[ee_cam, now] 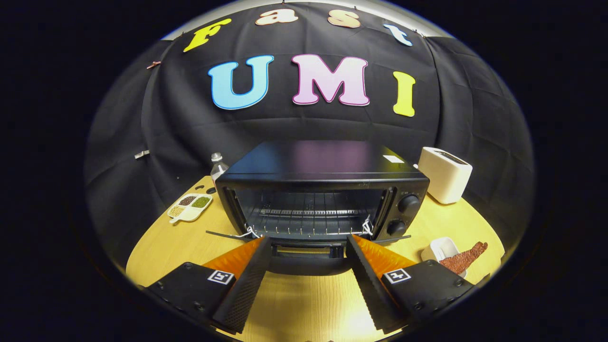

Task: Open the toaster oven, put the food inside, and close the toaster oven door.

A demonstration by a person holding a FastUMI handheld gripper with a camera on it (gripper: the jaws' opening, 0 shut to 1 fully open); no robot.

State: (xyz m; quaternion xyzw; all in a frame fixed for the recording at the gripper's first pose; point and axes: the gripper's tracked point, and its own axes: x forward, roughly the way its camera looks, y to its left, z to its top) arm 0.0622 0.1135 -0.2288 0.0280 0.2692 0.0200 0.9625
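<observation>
On the far left of the round pale wooden table (156,247), near its edge, lies a small white divided dish (190,207) whose compartments hold dark, green and yellowish grains or seeds. Just to its right, behind the oven's left rear corner, stands a clear plastic bottle (217,166) with a pale cap, only its upper part visible. The middle of the table is taken by the black metal toaster oven (323,190), whose door (308,259) is folded fully down toward the camera so that the chamber is open; inside, a wire rack (308,219) spans the cavity, and white cord is tied at both lower front corners where the door hinges. Two round black knobs (407,203) sit one above the other on the oven's right-hand panel. The gripper (308,249) hangs just in front of the lowered door, its two fingers spread wide apart and grasping nothing, their tips flanking the door's front edge. To the right of the oven, farther back, stands a cream-coloured rectangular pop-up toaster (445,174). Nearer, beside the right finger, a small white dish (441,248) rests on the table with the food, a long reddish-brown strip (463,259), lying across its rim, well apart from the oven's opening.
</observation>
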